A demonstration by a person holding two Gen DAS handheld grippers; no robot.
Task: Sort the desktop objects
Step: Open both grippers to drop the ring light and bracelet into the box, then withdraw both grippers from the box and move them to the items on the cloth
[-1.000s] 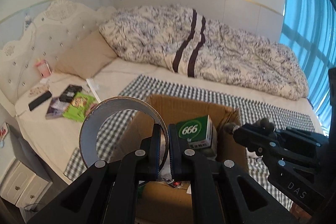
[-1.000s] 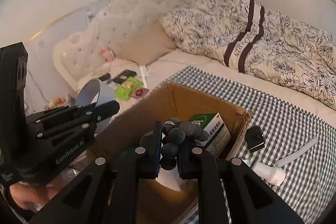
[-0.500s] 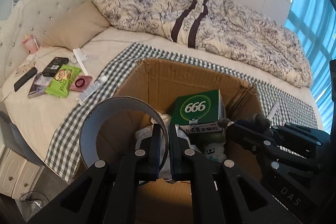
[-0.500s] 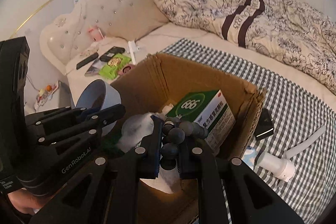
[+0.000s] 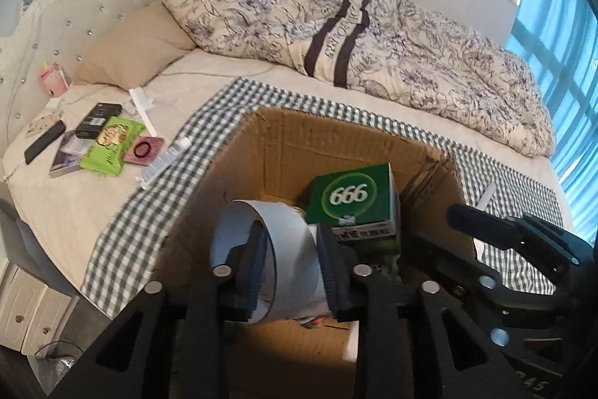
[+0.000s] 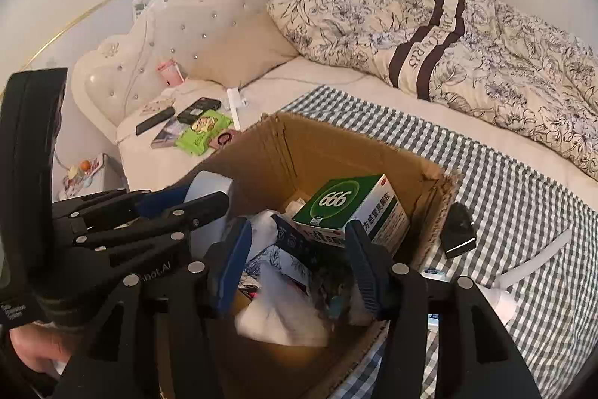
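Right now both grippers hang over the open cardboard box (image 6: 358, 152) in the middle of the frame.

The left gripper (image 5: 291, 272) has its jaws apart. The roll of tape (image 5: 261, 249) sits between them, with one finger inside the ring. I think it is slipping free, but the view is blurry there, so I cannot be sure it has fully let go. It is just above the inside of the box.

The right gripper (image 6: 299, 268) has its jaws wide apart too, and nothing is in them.

Some sorting looks done. One green box marked 666 (image 6: 351, 200) lies in the cardboard box, at the center. Some white bags and printed packs lie under it, too jumbled to count.

Some things are left out. At the right of the right wrist view, on the checked cloth (image 6: 523, 197), I count one small black thing (image 6: 458, 234) and one white tube thing (image 6: 523, 275). At the left of the left wrist view, on the sheet, I count one green packet (image 5: 112, 144), one pink case (image 5: 144, 148), one black remote (image 5: 45, 143), one black card box (image 5: 99, 114), one pink cup (image 5: 54, 79) and one white tube (image 5: 164, 159). So I think the job is about half done.
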